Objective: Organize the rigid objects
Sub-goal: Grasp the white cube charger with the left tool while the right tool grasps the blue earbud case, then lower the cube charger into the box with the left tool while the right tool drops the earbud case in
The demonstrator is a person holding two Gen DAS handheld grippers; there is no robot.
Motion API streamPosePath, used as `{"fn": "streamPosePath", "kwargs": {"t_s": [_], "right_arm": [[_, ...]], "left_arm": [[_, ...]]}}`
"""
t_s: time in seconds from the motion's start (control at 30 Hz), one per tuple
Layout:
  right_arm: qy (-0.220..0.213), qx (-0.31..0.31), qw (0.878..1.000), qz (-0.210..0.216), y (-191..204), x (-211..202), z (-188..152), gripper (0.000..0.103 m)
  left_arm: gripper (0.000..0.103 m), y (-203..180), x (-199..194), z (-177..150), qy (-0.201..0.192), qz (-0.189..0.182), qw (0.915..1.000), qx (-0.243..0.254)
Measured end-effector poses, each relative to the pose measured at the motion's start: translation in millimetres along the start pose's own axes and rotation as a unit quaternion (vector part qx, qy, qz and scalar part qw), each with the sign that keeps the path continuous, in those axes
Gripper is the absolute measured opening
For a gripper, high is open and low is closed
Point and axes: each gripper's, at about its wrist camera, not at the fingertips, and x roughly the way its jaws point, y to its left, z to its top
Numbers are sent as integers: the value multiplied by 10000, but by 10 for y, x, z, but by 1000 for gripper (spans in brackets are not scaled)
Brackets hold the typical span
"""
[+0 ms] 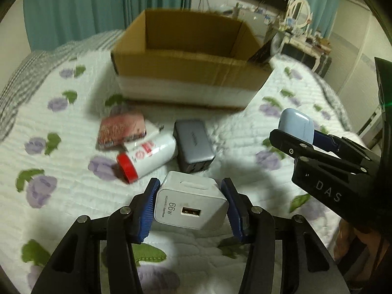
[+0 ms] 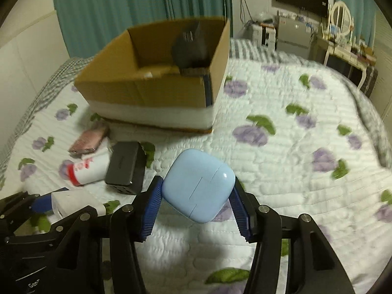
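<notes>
On a white quilt (image 2: 281, 171) printed with purple flowers, the left gripper (image 1: 191, 203) clamps a white charger (image 1: 189, 204) at lower centre — the right gripper (image 2: 197, 193) clamps a blue earbud case (image 2: 198, 185). A cardboard box (image 1: 186, 73) sits upper centre, teal curtains (image 2: 137, 7) behind.
</notes>
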Motion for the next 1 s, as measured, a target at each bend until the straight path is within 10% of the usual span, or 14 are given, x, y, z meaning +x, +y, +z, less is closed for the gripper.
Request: {"fn": "streamPosePath", "kwargs": {"t_s": [0.5, 1.0], "right_arm": [[-998, -580, 9933, -33, 278, -999, 1084, 54], [-804, -521, 9952, 177, 95, 52, 2004, 54]], "left_arm": [[52, 53, -776, 1116, -1218, -17, 9921, 289], [52, 235, 337, 2075, -1139, 237, 9916, 566]]}}
